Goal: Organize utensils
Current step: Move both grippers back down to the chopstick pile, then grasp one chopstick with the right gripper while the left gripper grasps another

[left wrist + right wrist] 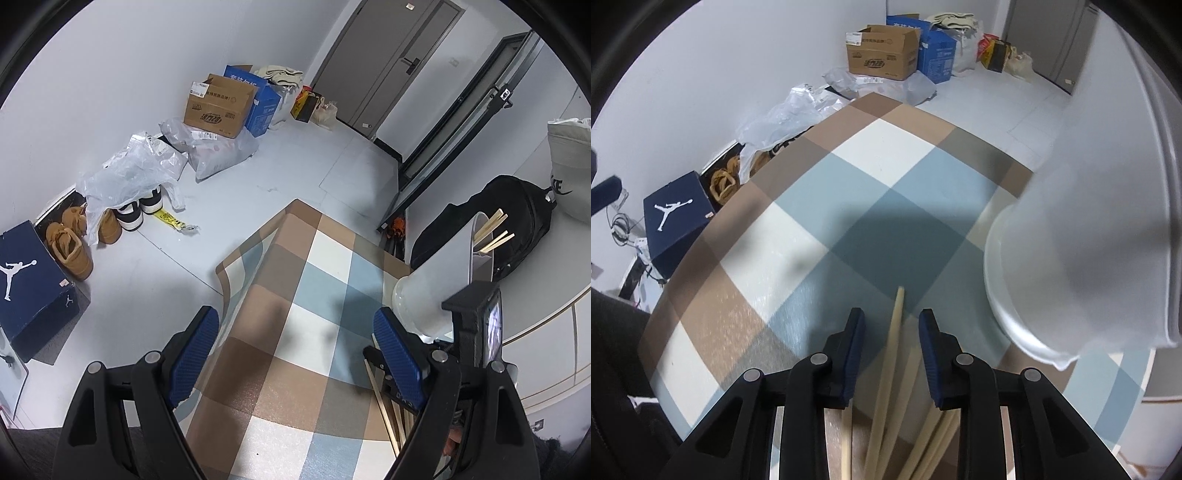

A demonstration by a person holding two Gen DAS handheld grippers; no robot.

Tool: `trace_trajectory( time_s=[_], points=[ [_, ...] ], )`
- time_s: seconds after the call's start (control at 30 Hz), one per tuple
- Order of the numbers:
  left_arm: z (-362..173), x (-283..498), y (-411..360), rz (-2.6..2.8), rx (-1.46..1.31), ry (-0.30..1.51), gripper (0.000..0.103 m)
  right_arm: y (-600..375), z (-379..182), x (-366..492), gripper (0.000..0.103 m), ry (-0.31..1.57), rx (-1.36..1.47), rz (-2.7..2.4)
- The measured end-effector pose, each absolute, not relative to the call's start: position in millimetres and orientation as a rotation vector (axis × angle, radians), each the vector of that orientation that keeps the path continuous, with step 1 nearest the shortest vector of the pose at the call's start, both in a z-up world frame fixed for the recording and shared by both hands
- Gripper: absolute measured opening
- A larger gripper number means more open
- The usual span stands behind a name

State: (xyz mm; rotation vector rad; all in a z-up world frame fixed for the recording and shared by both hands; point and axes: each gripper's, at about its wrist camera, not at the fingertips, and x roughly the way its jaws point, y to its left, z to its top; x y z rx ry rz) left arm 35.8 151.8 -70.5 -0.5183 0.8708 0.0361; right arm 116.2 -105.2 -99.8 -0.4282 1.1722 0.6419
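Note:
Several pale wooden chopsticks (892, 369) lie in a loose bundle on the checked tablecloth (798, 236). My right gripper (892, 343) points down over them with its blue pads (855, 350) narrowly apart. One chopstick runs up between the pads and gaps show on both sides of it. A white holder (1071, 258) stands close on the right. In the left wrist view the same holder (432, 284) has a few chopsticks (493, 230) sticking out of it. My left gripper (295, 354) hangs wide open above the cloth with nothing between its fingers.
The table's far corner (295, 203) drops to a pale floor. Along the wall lie cardboard boxes (218, 107), plastic bags (129, 173), shoes (70, 243) and a dark blue shoebox (29, 280). A black backpack (517, 218) sits behind the holder.

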Motion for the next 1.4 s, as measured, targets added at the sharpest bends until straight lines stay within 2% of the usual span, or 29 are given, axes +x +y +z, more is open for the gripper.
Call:
trace_trajectory(
  time_s=[0.23,0.47,0.53,0.87,1.17,1.4],
  points=[
    [-72,36,152,0.028,-0.522,0.875,0.083,-99,-101,123,0.028,1.166,-0.402,0.634],
    [-74,37,154,0.044,-0.521,0.883,0.083,-96,-100,118,0.008,1.156,-0.404,0.629],
    [-76,37,154,0.049,-0.523,0.891,0.083,-97,-100,118,0.005,1.159,-0.396,0.623],
    [-80,35,147,0.053,-0.480,0.904,0.083,-110,-92,114,0.004,1.141,-0.347,0.629],
    [-98,41,124,-0.028,-0.450,1.015,0.083,-152,-16,92,0.004,0.902,-0.179,0.642],
    [-102,46,85,-0.084,-0.337,1.093,0.082,-210,19,79,0.004,0.796,-0.014,0.611]
  ],
)
